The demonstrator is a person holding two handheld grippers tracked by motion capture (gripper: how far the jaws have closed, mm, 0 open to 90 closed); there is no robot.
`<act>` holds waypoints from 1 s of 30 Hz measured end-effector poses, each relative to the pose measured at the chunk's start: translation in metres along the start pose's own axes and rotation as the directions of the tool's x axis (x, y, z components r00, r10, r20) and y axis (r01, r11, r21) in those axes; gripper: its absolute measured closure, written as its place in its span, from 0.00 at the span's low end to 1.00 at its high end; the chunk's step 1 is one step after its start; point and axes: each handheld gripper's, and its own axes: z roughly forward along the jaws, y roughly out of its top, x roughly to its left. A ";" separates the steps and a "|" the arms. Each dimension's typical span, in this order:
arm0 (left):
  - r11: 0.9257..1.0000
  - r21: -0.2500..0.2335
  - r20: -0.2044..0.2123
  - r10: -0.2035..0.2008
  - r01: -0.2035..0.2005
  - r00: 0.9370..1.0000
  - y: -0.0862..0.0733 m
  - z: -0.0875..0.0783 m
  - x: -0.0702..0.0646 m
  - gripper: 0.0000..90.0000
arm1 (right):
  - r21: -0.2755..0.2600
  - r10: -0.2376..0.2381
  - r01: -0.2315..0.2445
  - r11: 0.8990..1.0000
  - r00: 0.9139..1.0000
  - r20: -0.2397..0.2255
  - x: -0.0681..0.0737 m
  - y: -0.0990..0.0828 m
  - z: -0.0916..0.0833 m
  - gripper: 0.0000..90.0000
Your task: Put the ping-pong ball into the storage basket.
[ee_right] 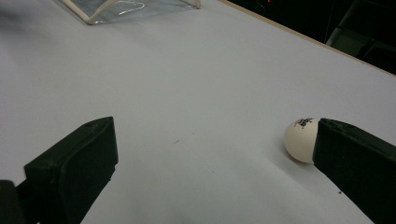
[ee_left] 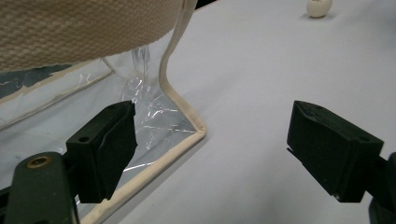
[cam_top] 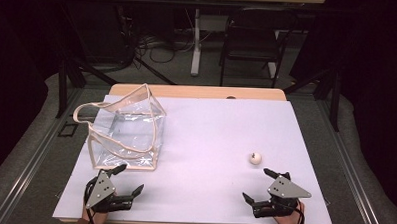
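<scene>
At the near edge of the white table (cam_top: 210, 142), the left gripper (cam_top: 125, 182) and the right gripper (cam_top: 267, 183) are held low — both sets of jaws spread wide, nothing between them. Just beyond the right gripper a small white ball with a dark mark (cam_top: 255, 158) is seen. Beyond the left gripper, a clear plastic bag with beige trim and strap (cam_top: 126, 129) stands upright — open-topped.

ball (ee_right: 300, 139): in the right gripper view its 3 o'clock side is hidden behind a black finger; its small print is too blurred to read
bag (ee_left: 93, 51): cut off at 9 and 12 o'clock in the left gripper view
hands: cropped at 6 o'clock in the high view
</scene>
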 end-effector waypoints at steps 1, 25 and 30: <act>1.000 0.001 0.001 -0.001 0.001 1.000 0.000 0.000 0.000 0.18 | 0.000 0.001 -0.001 1.000 1.000 0.002 0.000 0.000 0.000 0.00; 1.000 0.001 -0.001 0.002 -0.002 1.000 0.000 0.000 -0.002 0.18 | 0.080 0.027 -0.029 0.996 0.999 0.031 -0.008 0.006 0.009 0.00; 1.000 0.001 0.002 -0.001 0.001 1.000 0.000 0.001 -0.001 0.18 | 0.108 0.042 -0.045 0.993 0.999 0.032 -0.010 0.009 0.014 0.00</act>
